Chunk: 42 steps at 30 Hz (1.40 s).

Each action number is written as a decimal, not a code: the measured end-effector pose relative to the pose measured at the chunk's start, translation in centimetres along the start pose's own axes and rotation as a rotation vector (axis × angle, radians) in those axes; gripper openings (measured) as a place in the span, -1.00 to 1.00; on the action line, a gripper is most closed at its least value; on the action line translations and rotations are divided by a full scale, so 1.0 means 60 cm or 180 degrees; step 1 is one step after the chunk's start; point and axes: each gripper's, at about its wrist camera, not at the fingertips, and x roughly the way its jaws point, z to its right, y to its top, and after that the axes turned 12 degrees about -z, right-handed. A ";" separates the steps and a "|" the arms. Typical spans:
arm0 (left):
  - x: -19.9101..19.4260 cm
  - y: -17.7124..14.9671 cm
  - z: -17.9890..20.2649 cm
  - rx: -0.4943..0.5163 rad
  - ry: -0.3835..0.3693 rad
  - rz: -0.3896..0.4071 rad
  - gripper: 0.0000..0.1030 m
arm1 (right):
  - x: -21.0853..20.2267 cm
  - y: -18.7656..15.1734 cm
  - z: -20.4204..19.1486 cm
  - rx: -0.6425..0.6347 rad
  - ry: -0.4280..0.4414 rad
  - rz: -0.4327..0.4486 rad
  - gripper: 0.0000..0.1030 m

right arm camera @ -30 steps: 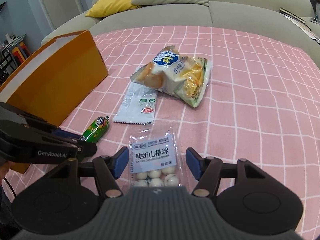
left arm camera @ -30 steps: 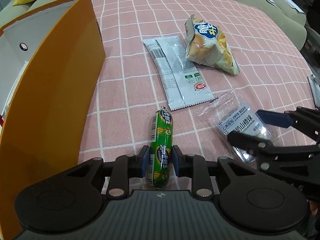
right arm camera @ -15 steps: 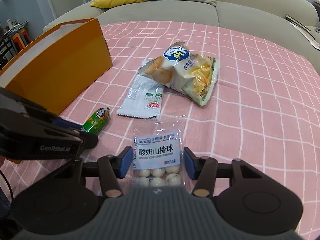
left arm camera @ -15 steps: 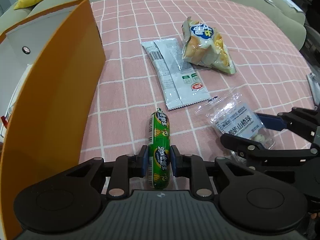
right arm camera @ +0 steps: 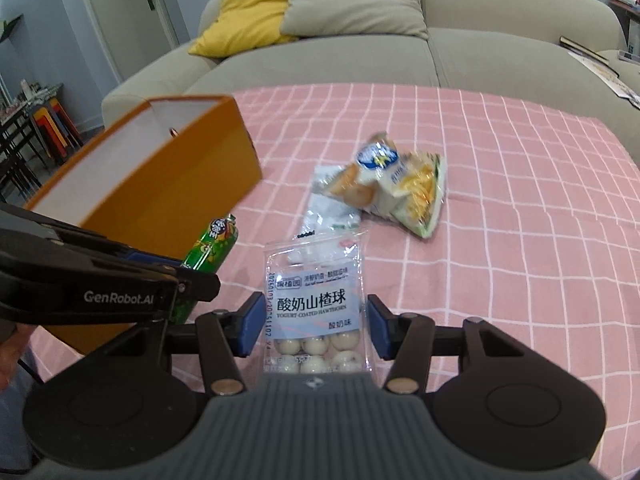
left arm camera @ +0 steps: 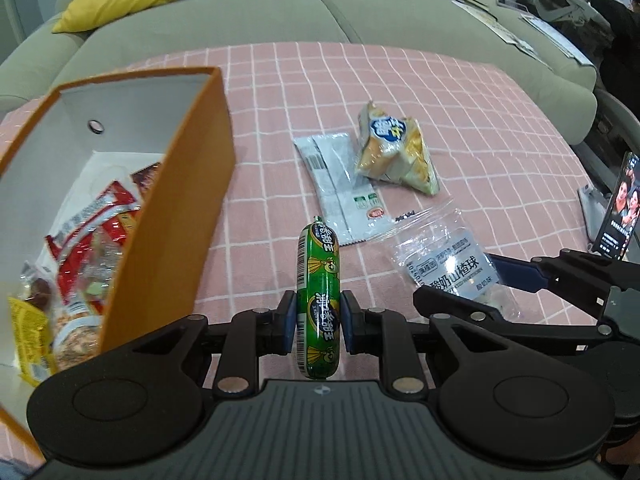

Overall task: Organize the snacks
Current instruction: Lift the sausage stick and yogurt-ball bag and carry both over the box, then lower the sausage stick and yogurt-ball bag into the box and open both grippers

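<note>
My left gripper [left arm camera: 318, 327] is shut on a green sausage stick [left arm camera: 319, 280] and holds it above the pink checked tablecloth [left arm camera: 280, 184], beside the orange box [left arm camera: 176, 216]. The sausage also shows in the right wrist view [right arm camera: 210, 246]. My right gripper [right arm camera: 314, 330] is shut on a clear bag of yogurt hawthorn balls [right arm camera: 314, 304], lifted off the cloth; it also shows in the left wrist view [left arm camera: 448, 264]. A silver-white packet [left arm camera: 340, 184] and a blue-and-yellow bread snack bag [left arm camera: 396, 152] lie on the cloth ahead.
The orange box, open at the top, holds several snack packets [left arm camera: 80, 248]. A grey sofa [right arm camera: 400, 48] with a yellow cushion [right arm camera: 248, 12] stands behind the table. A phone [left arm camera: 618, 208] stands at the right edge.
Both grippers have risen off the cloth with their snacks. The left gripper lifted the sausage high enough that the box's inside shows. The right gripper closed on the hawthorn bag.
</note>
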 end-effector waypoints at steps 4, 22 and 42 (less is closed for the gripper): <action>-0.031 -0.008 -0.013 -0.0040 0.0001 0.0121 -0.52 | -0.024 0.007 -0.020 -0.0075 0.0006 0.0112 0.00; -0.171 0.006 -0.163 -0.0347 0.0237 0.0739 -0.52 | -0.070 0.119 -0.189 -0.0830 0.0196 0.0519 0.00; -0.092 0.075 -0.300 -0.0329 0.0605 0.0250 -0.52 | 0.088 0.264 -0.341 -0.1916 -0.0108 0.0190 0.00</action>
